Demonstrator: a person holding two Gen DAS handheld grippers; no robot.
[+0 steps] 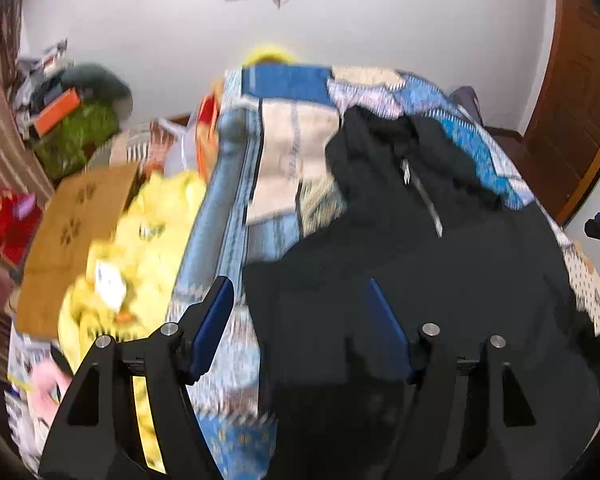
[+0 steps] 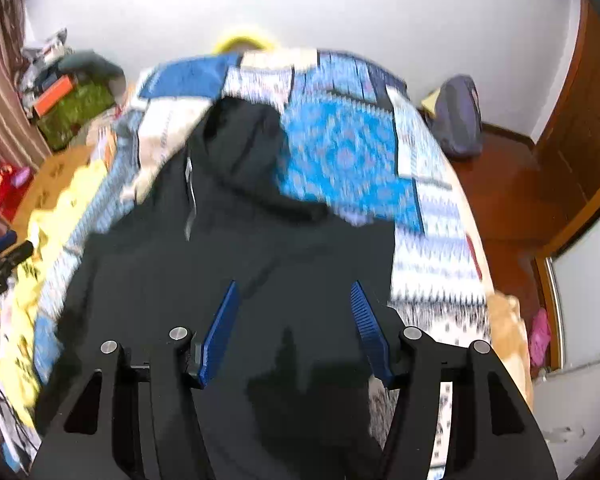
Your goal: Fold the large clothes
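A large black zip-up hooded jacket (image 1: 420, 248) lies spread on a bed with a blue and white patterned cover (image 1: 228, 216); its hood points to the far wall. My left gripper (image 1: 300, 296) is open and empty above the jacket's near left edge. In the right wrist view the jacket (image 2: 240, 260) fills the middle, and my right gripper (image 2: 294, 296) is open and empty above its near right part. The bed cover (image 2: 348, 152) shows to the right of the hood. Both views are blurred.
A cardboard box (image 1: 72, 232) and yellow soft things (image 1: 148, 240) lie left of the bed. A cluttered pile (image 1: 68, 120) stands by the far left wall. A dark bag (image 2: 460, 116) sits on the wooden floor (image 2: 508, 200) at right, near a wooden door (image 2: 584, 112).
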